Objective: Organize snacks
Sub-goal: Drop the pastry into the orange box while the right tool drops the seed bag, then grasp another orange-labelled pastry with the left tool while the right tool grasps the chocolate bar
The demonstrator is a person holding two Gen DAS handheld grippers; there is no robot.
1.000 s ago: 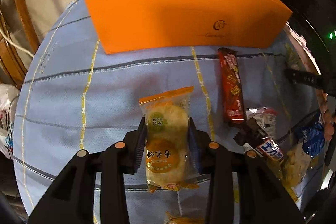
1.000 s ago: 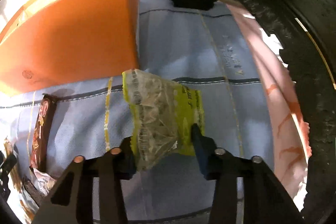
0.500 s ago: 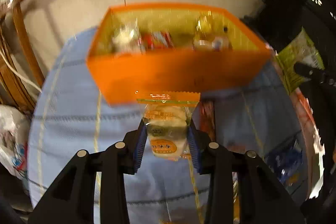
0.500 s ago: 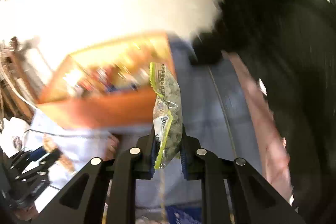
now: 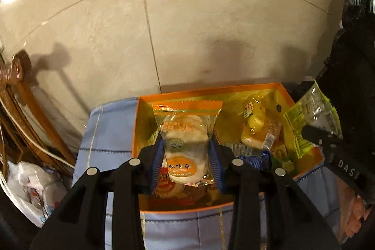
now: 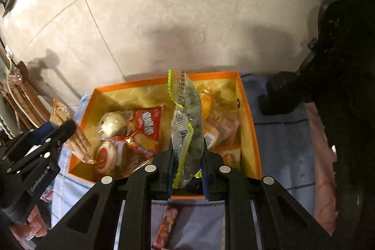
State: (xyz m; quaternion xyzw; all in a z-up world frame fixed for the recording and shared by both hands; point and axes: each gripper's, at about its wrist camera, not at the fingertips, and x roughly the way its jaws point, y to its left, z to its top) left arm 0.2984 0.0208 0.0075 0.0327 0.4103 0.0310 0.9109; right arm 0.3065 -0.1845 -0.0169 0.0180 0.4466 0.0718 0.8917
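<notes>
An orange box with a yellow lining holds several snack packs; it also shows in the right wrist view. My left gripper is shut on a clear rice cracker pack with orange trim and holds it above the box's left part. My right gripper is shut on a green-edged clear snack bag and holds it above the box's middle. That bag shows at the box's right end in the left wrist view. The left gripper with its pack shows at the box's left wall in the right wrist view.
The box stands on a table with a blue cloth next to a tiled wall. A red snack bar lies on the cloth in front of the box. A wooden chair and a white plastic bag are at the left.
Both grippers have lifted their packs off the cloth and carried them forward over the open box. The box's inside is now in view from above.
</notes>
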